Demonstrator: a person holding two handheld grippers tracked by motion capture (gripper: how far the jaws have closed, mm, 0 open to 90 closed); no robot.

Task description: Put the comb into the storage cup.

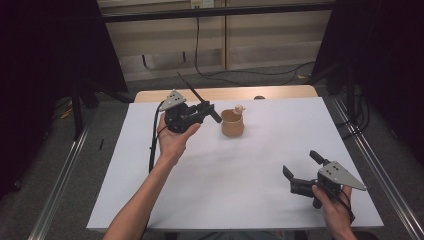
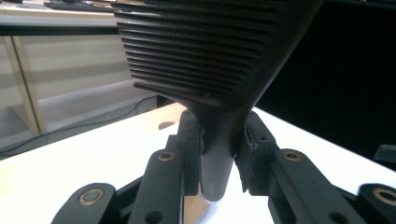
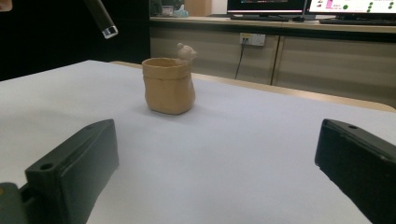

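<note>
The table [image 1: 240, 165] lies white under me. My right gripper [image 1: 303, 171], at five o'clock, has its fingers wide with nothing between them. My left gripper [image 1: 204, 112], at eleven, pinches a black comb [image 2: 205, 60], just left of the tan pot [image 1: 232, 123].

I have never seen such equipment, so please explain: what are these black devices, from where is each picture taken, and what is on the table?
A person holds hand-operated tongs, one in each hand. The high view looks down from above; the other two come from cameras riding on each tool. The left tongs are shut on a black comb, gripping its handle. The right tongs are open and empty, near the table's front. On the white table stands a tan cup with a small figure on its rim.
</note>
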